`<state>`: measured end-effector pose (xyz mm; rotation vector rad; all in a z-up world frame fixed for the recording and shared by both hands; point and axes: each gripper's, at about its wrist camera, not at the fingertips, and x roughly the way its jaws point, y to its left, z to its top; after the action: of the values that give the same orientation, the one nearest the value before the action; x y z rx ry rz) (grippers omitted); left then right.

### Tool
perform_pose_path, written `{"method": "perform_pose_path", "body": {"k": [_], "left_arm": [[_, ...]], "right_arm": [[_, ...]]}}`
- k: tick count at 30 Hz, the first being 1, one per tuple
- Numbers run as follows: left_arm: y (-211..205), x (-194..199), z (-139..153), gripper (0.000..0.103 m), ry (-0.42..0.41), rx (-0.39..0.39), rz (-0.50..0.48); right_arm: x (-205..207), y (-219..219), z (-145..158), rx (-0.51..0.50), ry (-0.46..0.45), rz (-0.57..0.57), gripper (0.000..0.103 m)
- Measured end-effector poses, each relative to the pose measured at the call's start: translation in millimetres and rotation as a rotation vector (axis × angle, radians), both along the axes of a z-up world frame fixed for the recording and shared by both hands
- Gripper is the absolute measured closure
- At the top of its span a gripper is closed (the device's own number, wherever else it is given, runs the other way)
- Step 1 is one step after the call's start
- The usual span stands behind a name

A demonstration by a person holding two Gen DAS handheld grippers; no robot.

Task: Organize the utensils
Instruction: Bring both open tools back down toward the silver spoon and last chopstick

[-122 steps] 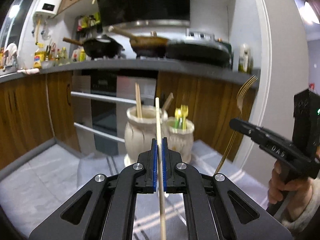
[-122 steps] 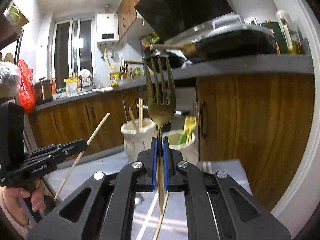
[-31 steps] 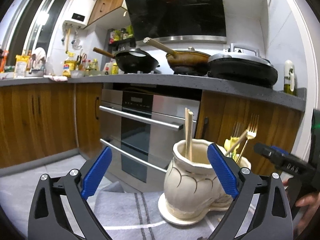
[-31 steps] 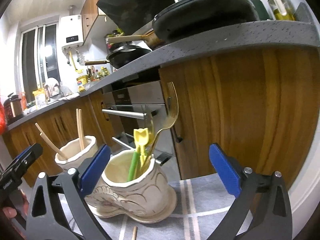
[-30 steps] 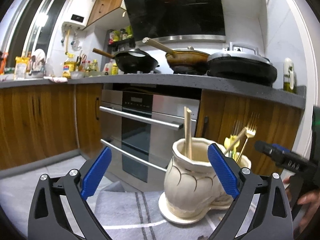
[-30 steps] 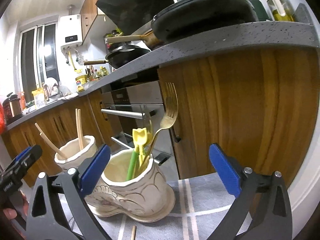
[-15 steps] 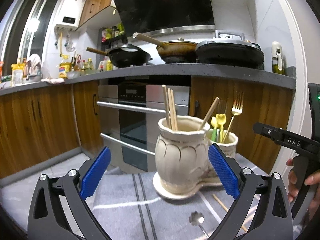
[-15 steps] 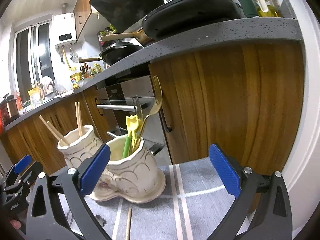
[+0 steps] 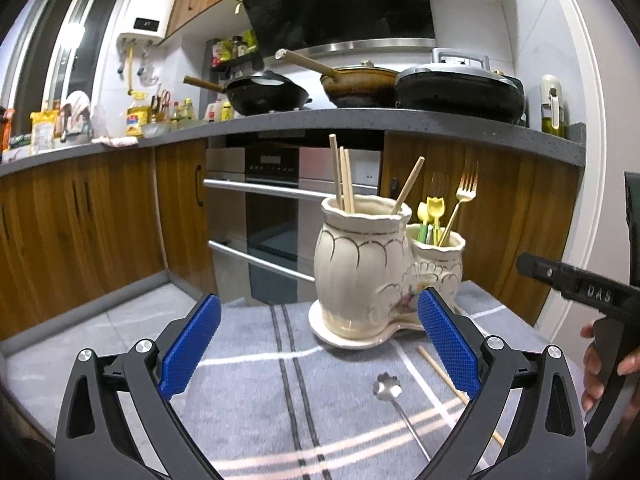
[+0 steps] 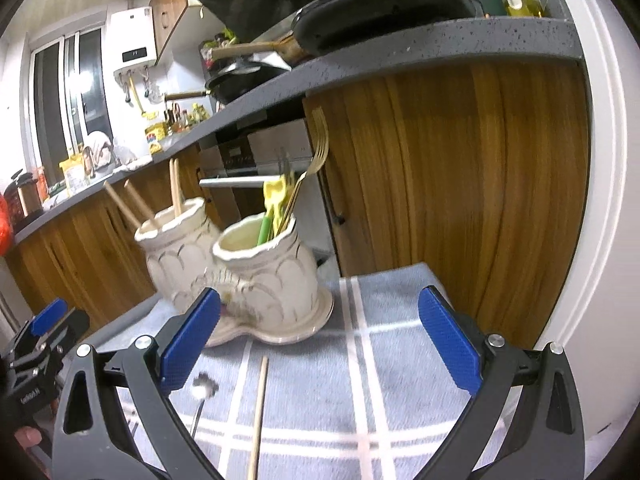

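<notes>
A cream double ceramic holder [image 9: 362,264] [image 10: 248,264] stands on the grey striped cloth [image 9: 260,380]. Its taller pot holds several wooden chopsticks [image 9: 344,178]. Its shorter pot [image 9: 438,252] holds a gold fork [image 9: 464,196] [image 10: 316,148] and yellow-green utensils [image 9: 428,216]. On the cloth in front lie one wooden chopstick [image 9: 444,376] [image 10: 258,412] and a small silver flower-headed spoon [image 9: 390,388] [image 10: 202,392]. My left gripper [image 9: 318,352] is open and empty, back from the holder. My right gripper [image 10: 318,344] is open and empty, also seen at the right edge of the left wrist view [image 9: 576,284].
Wooden kitchen cabinets [image 9: 80,220] and an oven [image 9: 276,208] stand behind the table. A grey counter [image 9: 360,120] above carries pans. A white wall edge [image 10: 600,200] is on the right. The table's far edge lies just behind the holder.
Both grippers let go of their utensils: the chopstick now stands in the tall pot, the fork in the short pot. Both have since pulled back from the holder, jaws wide open.
</notes>
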<state>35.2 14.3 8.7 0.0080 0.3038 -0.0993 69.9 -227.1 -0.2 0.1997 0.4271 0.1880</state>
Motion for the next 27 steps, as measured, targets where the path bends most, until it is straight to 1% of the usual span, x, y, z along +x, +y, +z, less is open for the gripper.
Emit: {"method": "perform_pose_path", "body": {"k": [3, 6, 8, 9, 12, 15, 18, 21, 23, 24, 25, 26, 27], "left_arm": [[3, -4, -2, 0.005, 0.019, -0.009, 0.011], [7, -8, -5, 0.005, 0.045, -0.02, 0.019], [10, -10, -6, 0.005, 0.052, -0.021, 0.028], [13, -12, -7, 0.005, 0.056, -0.025, 0.033], [25, -12, -9, 0.005, 0.075, -0.051, 0.048], [35, -11, -11, 0.005, 0.09, -0.075, 0.061], [38, -7, -15, 0.005, 0.116, -0.08, 0.074], [40, -2, -19, 0.005, 0.149, -0.092, 0.071], [41, 0, -20, 0.005, 0.159, -0.096, 0.068], [41, 1, -21, 0.005, 0.16, -0.098, 0.069], [42, 1, -21, 0.005, 0.16, -0.099, 0.072], [43, 1, -21, 0.005, 0.161, -0.101, 0.076], [44, 1, -21, 0.005, 0.162, -0.108, 0.08]], "right_arm": [[-6, 11, -9, -0.029, 0.038, 0.047, 0.005], [-12, 27, -17, -0.088, 0.071, 0.088, 0.005], [-14, 35, -23, -0.095, 0.109, 0.127, 0.005], [-16, 41, -27, -0.09, 0.142, 0.161, 0.005], [-19, 58, -34, -0.111, 0.205, 0.217, 0.005], [-21, 82, -42, -0.171, 0.254, 0.255, 0.005], [-25, 104, -45, -0.23, 0.279, 0.289, 0.006], [-28, 123, -51, -0.303, 0.302, 0.311, 0.017], [-26, 132, -54, -0.325, 0.319, 0.314, 0.031], [-25, 135, -56, -0.333, 0.331, 0.317, 0.035], [-24, 137, -58, -0.335, 0.343, 0.318, 0.044], [-22, 139, -61, -0.337, 0.362, 0.316, 0.051], [-20, 140, -62, -0.338, 0.374, 0.315, 0.055]]}}
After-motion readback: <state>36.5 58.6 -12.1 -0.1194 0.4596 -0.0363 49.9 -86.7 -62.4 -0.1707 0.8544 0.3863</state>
